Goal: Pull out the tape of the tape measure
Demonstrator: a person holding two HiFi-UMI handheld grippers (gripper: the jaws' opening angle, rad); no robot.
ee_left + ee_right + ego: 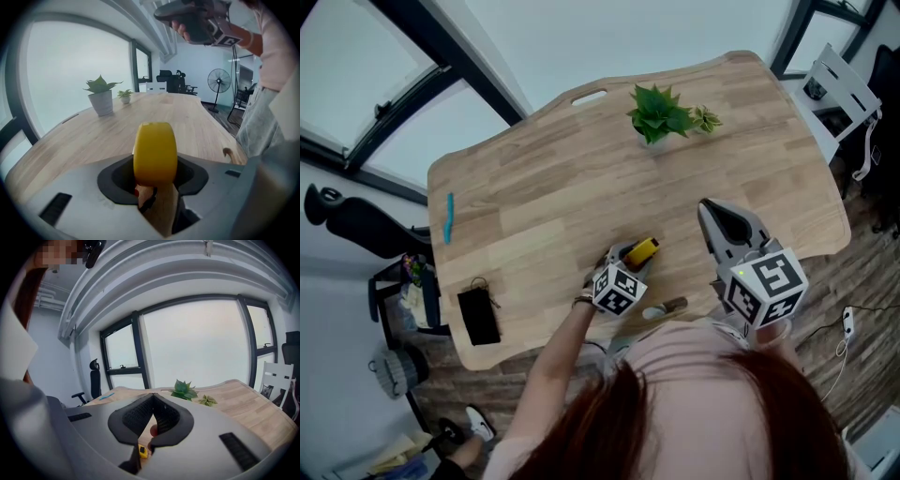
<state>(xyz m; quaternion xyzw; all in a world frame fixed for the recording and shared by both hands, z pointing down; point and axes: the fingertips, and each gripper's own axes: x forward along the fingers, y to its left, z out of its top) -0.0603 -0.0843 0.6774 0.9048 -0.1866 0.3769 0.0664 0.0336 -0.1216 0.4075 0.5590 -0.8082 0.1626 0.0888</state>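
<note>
A yellow tape measure lies on the wooden table near its front edge. My left gripper reaches down over it, and in the left gripper view the yellow case stands between the dark pads, touching both sides. No tape shows pulled out. My right gripper hovers to the right of it, above the table, jaws shut and empty. In the right gripper view the closed pads meet, and the tape measure shows small below them. The left gripper view has the right gripper high up in a hand.
A potted plant and a smaller one stand at the table's far side. A blue pen and a black pouch lie at the left end. A small object rests at the front edge. Chairs and a fan surround the table.
</note>
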